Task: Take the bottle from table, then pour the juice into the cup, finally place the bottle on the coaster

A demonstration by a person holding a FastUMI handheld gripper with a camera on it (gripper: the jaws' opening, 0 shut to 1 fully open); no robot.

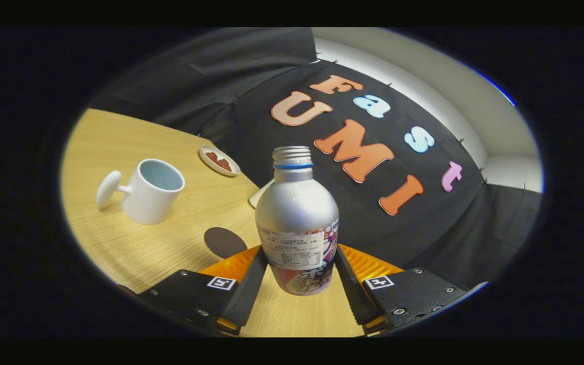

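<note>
Gripper view: gripper (298, 266) clamps the bottle (297, 223), cup (151, 190) beyond.

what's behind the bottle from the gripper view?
Behind the bottle, held between the gripper fingers, a white object pokes out on the table; the bottle covers most of it, so I cannot tell what it is.

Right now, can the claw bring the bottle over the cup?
Probably yes: the claw grips the bottle, and the table between it and the cup looks free except the flat coaster.
</note>
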